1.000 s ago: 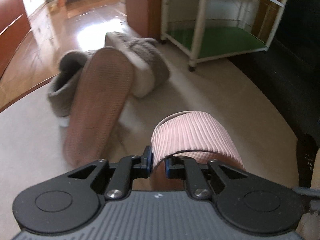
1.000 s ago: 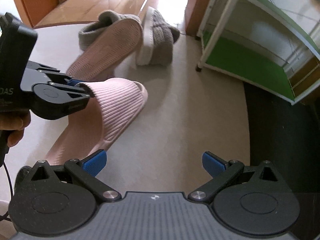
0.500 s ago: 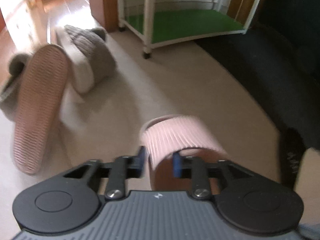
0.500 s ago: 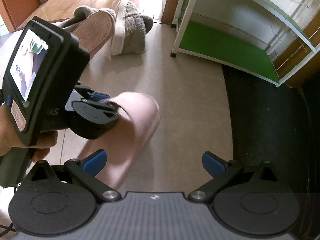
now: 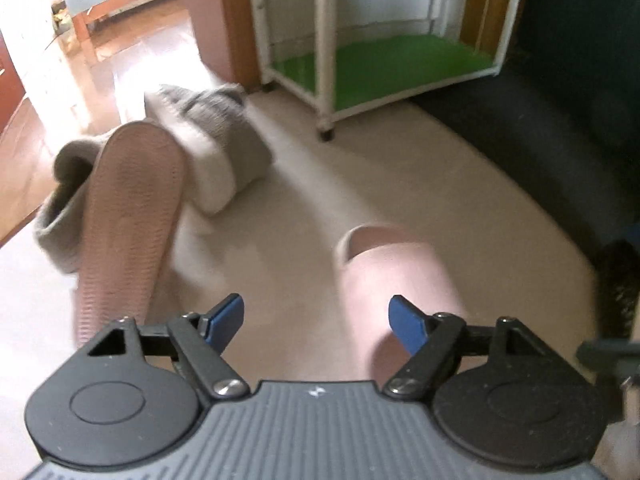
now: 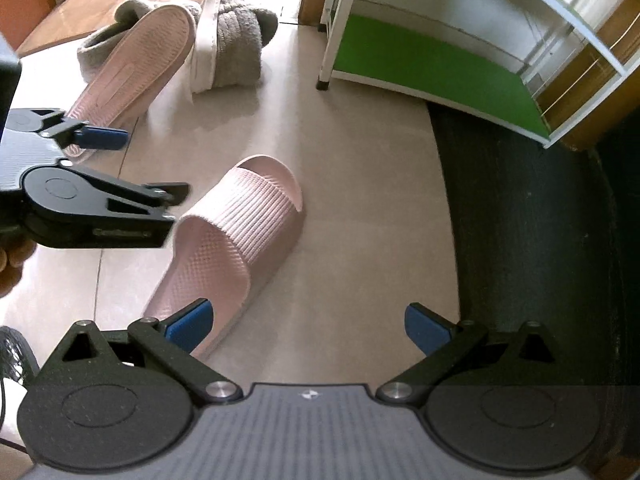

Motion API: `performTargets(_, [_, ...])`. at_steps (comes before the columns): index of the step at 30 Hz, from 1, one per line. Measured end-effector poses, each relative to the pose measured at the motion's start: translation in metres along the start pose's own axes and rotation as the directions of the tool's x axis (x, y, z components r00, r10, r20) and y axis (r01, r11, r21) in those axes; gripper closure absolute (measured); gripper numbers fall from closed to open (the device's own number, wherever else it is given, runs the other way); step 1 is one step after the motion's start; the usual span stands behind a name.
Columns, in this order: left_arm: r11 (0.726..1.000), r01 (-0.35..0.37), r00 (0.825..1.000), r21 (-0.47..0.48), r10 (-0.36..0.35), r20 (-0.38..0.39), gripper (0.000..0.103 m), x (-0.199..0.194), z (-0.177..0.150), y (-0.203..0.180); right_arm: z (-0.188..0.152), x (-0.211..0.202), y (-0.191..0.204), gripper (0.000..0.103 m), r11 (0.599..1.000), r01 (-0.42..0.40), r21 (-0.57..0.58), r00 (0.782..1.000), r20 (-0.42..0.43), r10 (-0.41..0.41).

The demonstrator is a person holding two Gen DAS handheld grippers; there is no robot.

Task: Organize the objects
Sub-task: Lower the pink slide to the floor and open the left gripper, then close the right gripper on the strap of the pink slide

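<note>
A pink ribbed slipper (image 6: 236, 232) lies upright on the beige floor, toe toward the rack; it also shows in the left wrist view (image 5: 396, 276). My left gripper (image 5: 316, 320) is open and empty, just left of it; in the right wrist view it (image 6: 144, 168) hovers beside the slipper's strap. The second pink slipper (image 6: 136, 76) lies sole up, leaning on a grey fuzzy slipper (image 6: 100, 44). Another grey fuzzy slipper (image 6: 236, 32) lies on its side next to them. My right gripper (image 6: 308, 328) is open and empty, above the floor near the pink slipper's heel.
A white rack with a green bottom shelf (image 6: 436, 64) stands at the back right. A dark mat (image 6: 532, 224) covers the floor on the right. Wooden flooring (image 5: 80, 92) lies beyond the slippers at the back left.
My left gripper carried the pink slipper to the right, set it on the floor and opened. It now sits left of the slipper. The right gripper stayed open.
</note>
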State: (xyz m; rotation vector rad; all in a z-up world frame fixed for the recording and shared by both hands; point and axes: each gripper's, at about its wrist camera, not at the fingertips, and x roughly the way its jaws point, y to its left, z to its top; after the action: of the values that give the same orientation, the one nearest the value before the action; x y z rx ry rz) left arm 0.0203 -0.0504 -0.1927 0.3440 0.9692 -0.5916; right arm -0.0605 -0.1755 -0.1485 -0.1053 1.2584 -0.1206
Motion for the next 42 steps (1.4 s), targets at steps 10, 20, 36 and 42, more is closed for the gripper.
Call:
performTargets(10, [0.993, -0.092, 0.996, -0.077, 0.090, -0.026, 0.022, 0.007, -0.012, 0.058, 0.031, 0.048, 0.021, 0.000, 0.997, -0.077, 0.017, 0.997, 0.009, 0.077])
performTargets(20, [0.989, -0.100, 0.994, -0.106, 0.095, -0.050, 0.022, 0.000, -0.028, 0.074, 0.080, 0.096, 0.034, 0.000, 0.815, -0.334, -0.473, 0.942, -0.144, 0.303])
performTargets(36, [0.999, -0.044, 0.993, -0.010, 0.043, -0.110, 0.022, 0.008, -0.037, 0.048, 0.119, 0.158, 0.046, 0.000, 0.537, -0.484, -0.691, 0.875, -0.366, 0.317])
performTargets(42, [0.998, -0.056, 0.991, -0.038, 0.051, -0.126, 0.022, 0.012, -0.037, 0.054, 0.109, 0.162, 0.053, 0.018, 0.504, -0.492, -0.710, 0.871, -0.398, 0.288])
